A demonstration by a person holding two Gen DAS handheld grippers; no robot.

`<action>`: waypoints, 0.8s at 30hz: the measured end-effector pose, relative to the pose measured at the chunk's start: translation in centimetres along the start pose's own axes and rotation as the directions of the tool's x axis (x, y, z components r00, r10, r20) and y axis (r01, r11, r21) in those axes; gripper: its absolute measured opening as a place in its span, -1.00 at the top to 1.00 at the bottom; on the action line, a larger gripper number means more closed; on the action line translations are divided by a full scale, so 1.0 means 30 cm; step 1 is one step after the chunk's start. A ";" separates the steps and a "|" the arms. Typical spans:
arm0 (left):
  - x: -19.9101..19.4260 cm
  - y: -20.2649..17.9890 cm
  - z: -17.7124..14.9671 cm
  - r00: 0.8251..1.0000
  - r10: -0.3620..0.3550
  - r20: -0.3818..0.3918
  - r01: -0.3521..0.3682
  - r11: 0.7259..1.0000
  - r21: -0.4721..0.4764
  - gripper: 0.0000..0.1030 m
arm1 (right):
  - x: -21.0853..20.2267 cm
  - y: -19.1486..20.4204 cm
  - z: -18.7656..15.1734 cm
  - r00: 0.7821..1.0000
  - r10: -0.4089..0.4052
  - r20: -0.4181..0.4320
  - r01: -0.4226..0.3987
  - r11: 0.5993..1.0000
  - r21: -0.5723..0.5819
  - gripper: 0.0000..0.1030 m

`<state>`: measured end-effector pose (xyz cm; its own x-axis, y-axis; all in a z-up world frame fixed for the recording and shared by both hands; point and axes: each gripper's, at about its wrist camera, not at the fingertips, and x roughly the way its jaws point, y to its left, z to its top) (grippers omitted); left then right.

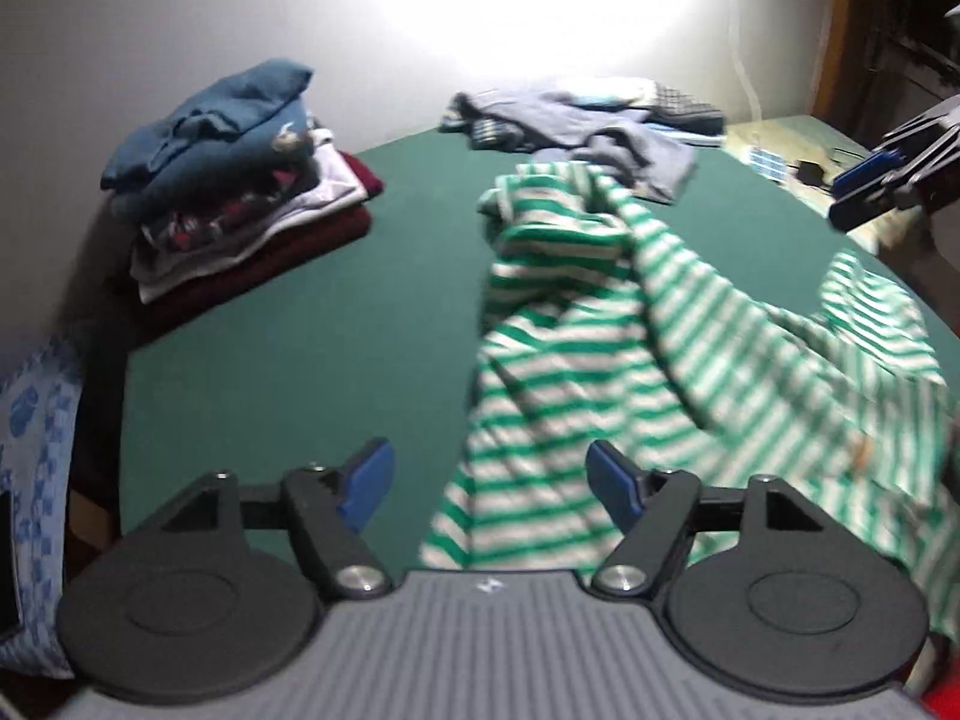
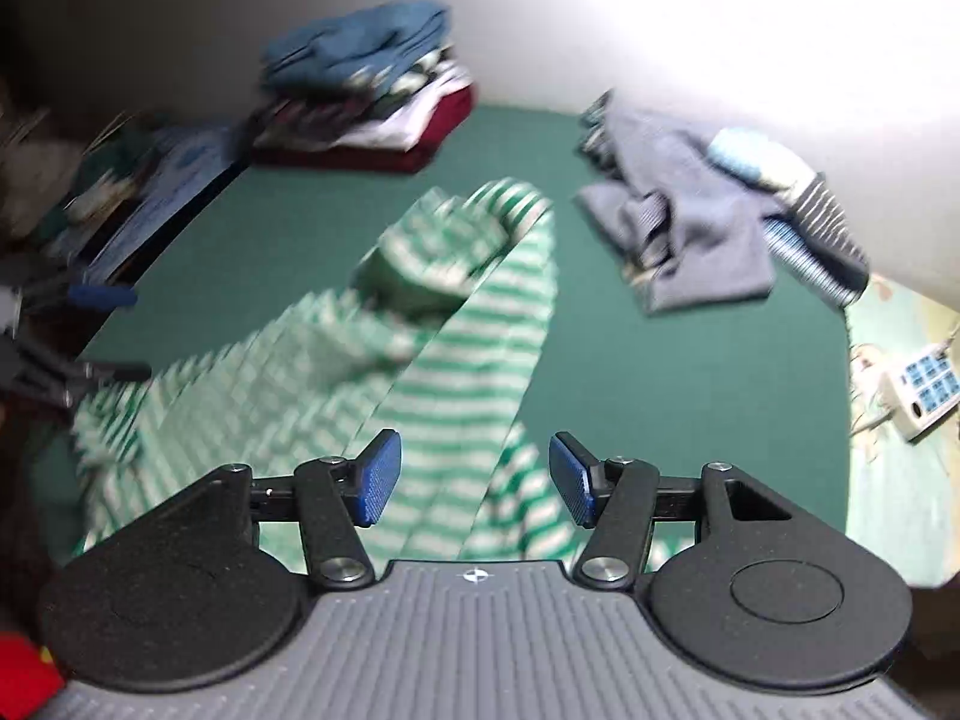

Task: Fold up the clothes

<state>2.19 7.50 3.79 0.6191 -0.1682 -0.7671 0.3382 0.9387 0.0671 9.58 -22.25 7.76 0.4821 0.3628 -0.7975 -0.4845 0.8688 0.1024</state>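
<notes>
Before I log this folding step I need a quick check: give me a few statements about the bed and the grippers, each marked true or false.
1. The striped shirt lies crumpled on the green sheet. True.
2. The left gripper is shut on the shirt. False: it is open.
3. The right gripper is open. True.
4. The folded stack has a red garment on top. False: a blue one tops it.
5. Grey clothes lie unfolded beyond the shirt. True.
</notes>
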 end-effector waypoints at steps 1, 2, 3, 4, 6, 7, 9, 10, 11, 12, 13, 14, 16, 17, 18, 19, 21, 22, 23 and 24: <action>0.049 0.016 0.026 1.000 0.008 -0.007 -0.008 1.000 -0.005 -0.21 | 0.034 -0.012 0.048 1.000 -0.023 0.000 0.023 0.999 0.026 -0.13; 0.097 0.031 0.053 1.000 0.016 -0.013 -0.016 1.000 -0.009 -0.19 | 0.067 -0.024 0.095 0.999 -0.046 -0.001 0.046 0.998 0.052 -0.13; 0.133 0.040 0.081 1.000 0.014 -0.010 -0.014 1.000 -0.007 -0.18 | 0.097 -0.027 0.125 0.997 -0.072 -0.003 0.072 0.994 0.077 -0.13; 0.158 0.042 0.109 1.000 0.004 0.009 -0.004 1.000 -0.001 -0.18 | 0.126 -0.029 0.155 0.995 -0.097 -0.005 0.097 0.990 0.103 -0.13; 0.185 0.029 0.173 0.998 -0.021 0.055 0.020 1.000 0.017 -0.24 | 0.175 -0.032 0.201 0.991 -0.134 -0.003 0.132 0.978 0.159 -0.13; 0.194 0.015 0.205 0.996 -0.039 0.075 0.037 0.999 0.029 -0.40 | 0.195 -0.032 0.217 0.989 -0.146 0.002 0.142 0.971 0.189 -0.13; 0.220 -0.020 0.264 0.990 -0.068 0.121 0.061 0.996 0.068 -0.72 | 0.225 -0.026 0.236 0.986 -0.164 0.010 0.158 0.963 0.220 -0.13; 0.240 -0.037 0.285 0.988 -0.071 0.138 0.061 0.995 0.080 -0.86 | 0.240 -0.024 0.245 0.985 -0.174 0.014 0.166 0.958 0.235 -0.13; 0.260 -0.053 0.307 0.985 -0.073 0.155 0.060 0.994 0.091 -0.89 | 0.256 -0.025 0.251 0.983 -0.184 0.009 0.176 0.954 0.242 -0.14; 0.291 -0.066 0.323 0.985 -0.084 0.151 0.071 0.993 0.095 -0.89 | 0.267 -0.030 0.255 0.982 -0.189 0.007 0.182 0.952 0.248 -0.14; 0.322 -0.078 0.339 0.985 -0.097 0.146 0.083 0.992 0.098 -0.87 | 0.277 -0.035 0.258 0.981 -0.195 0.005 0.187 0.949 0.254 -0.14; 0.358 -0.088 0.348 0.987 -0.093 0.133 0.079 0.992 0.102 -0.85 | 0.285 -0.044 0.263 0.980 -0.196 0.007 0.188 0.948 0.258 -0.14; 0.425 -0.098 0.360 0.992 -0.074 0.097 0.065 0.993 0.095 -0.29 | 0.292 -0.073 0.274 0.981 -0.191 0.027 0.178 0.951 0.255 -0.14; 0.456 -0.097 0.364 0.995 -0.061 0.075 0.054 0.995 0.084 -0.03 | 0.294 -0.088 0.279 0.981 -0.188 0.039 0.172 0.952 0.254 -0.13; 0.488 -0.096 0.367 0.998 -0.047 0.051 0.044 0.996 0.072 0.54 | 0.296 -0.110 0.285 0.983 -0.179 0.049 0.161 0.952 0.260 -0.11; 0.501 -0.078 0.370 0.998 -0.041 0.037 0.040 0.998 0.041 0.73 | 0.299 -0.133 0.291 0.984 -0.170 0.058 0.149 0.952 0.267 -0.09; 0.488 -0.025 0.375 0.998 -0.022 0.062 0.023 1.000 -0.018 0.74 | 0.306 -0.181 0.298 0.985 -0.156 0.078 0.126 0.947 0.296 0.04; 0.472 0.003 0.385 0.997 0.004 0.077 -0.001 0.999 -0.041 0.76 | 0.313 -0.203 0.301 0.985 -0.148 0.091 0.114 0.944 0.309 0.05; 0.456 0.032 0.394 0.995 0.031 0.093 -0.025 0.998 -0.064 0.76 | 0.323 -0.221 0.303 0.985 -0.139 0.099 0.102 0.944 0.313 0.05; 0.444 0.066 0.401 0.993 0.064 0.101 -0.056 0.995 -0.088 0.90 | 0.350 -0.229 0.309 0.987 -0.126 0.097 0.091 0.946 0.310 0.05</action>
<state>19.63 3.50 1.37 0.7077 -0.1369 -0.6931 0.2399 0.9693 0.0535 24.72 -21.29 4.19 0.6080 0.2813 -0.7424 -0.1886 0.9595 0.2091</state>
